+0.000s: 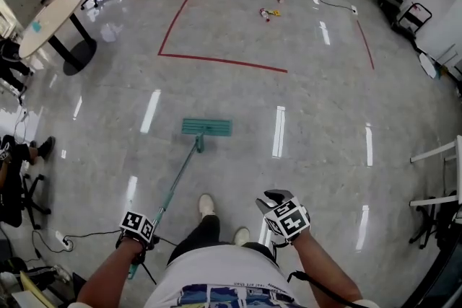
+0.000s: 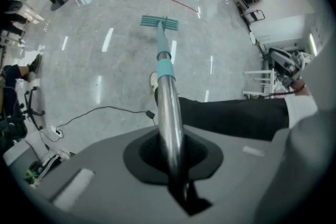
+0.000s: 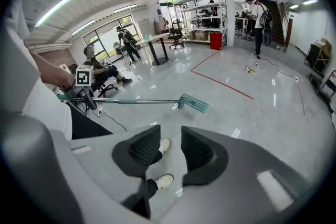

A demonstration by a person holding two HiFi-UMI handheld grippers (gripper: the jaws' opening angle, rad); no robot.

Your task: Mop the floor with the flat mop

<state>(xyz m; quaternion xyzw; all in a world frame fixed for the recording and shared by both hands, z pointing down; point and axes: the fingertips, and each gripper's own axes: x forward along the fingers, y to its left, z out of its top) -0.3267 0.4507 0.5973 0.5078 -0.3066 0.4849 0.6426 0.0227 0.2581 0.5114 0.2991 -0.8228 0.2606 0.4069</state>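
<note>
A flat mop with a teal head [image 1: 206,127] lies flat on the glossy grey floor ahead of my feet. Its metal handle [image 1: 177,180] runs back and left to my left gripper [image 1: 142,236], which is shut on the handle. In the left gripper view the handle [image 2: 167,107] passes between the jaws toward the mop head [image 2: 159,22]. My right gripper [image 1: 276,202] is held off to the right, open with nothing between its jaws. In the right gripper view, the right gripper [image 3: 171,149] looks down at my shoes, and the mop head [image 3: 193,103] shows beyond.
Red tape lines [image 1: 216,60] mark a rectangle on the floor ahead. Small litter [image 1: 268,13] lies inside it. A round table [image 1: 50,19] stands at far left, a seated person [image 1: 14,177] at left, a black cable [image 1: 86,234] near my feet, white furniture [image 1: 440,177] at right.
</note>
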